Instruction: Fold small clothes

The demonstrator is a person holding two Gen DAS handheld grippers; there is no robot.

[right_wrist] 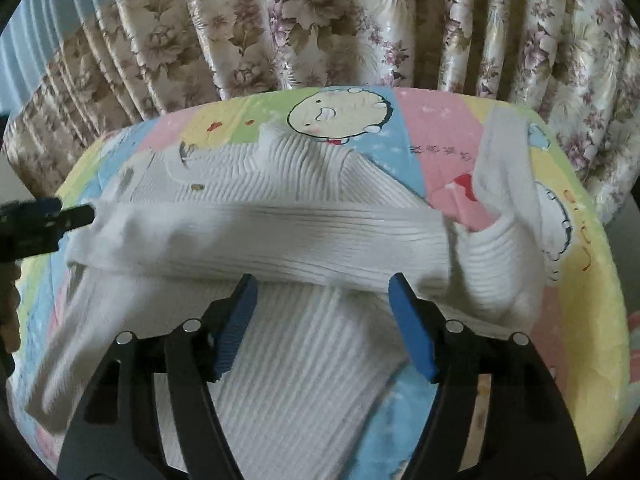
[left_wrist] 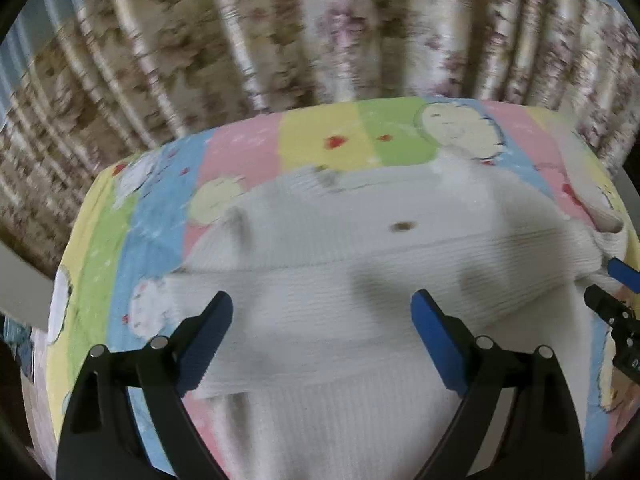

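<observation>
A pastel patchwork cover (right_wrist: 436,132) with cartoon faces lies over the table, and floral curtains (right_wrist: 320,20) hang close behind its far edge. A white ribbed sweater (right_wrist: 280,232) is spread across the middle of the cover, folded over itself in a thick band, one sleeve (right_wrist: 504,184) trailing toward the far right corner. The left gripper (left_wrist: 322,308) hovers above the sweater's near part, fingers spread apart, grasping nothing. The right gripper (right_wrist: 323,292) hangs likewise released just before the folded band, its blue pads (right_wrist: 412,328) clear of the knit
</observation>
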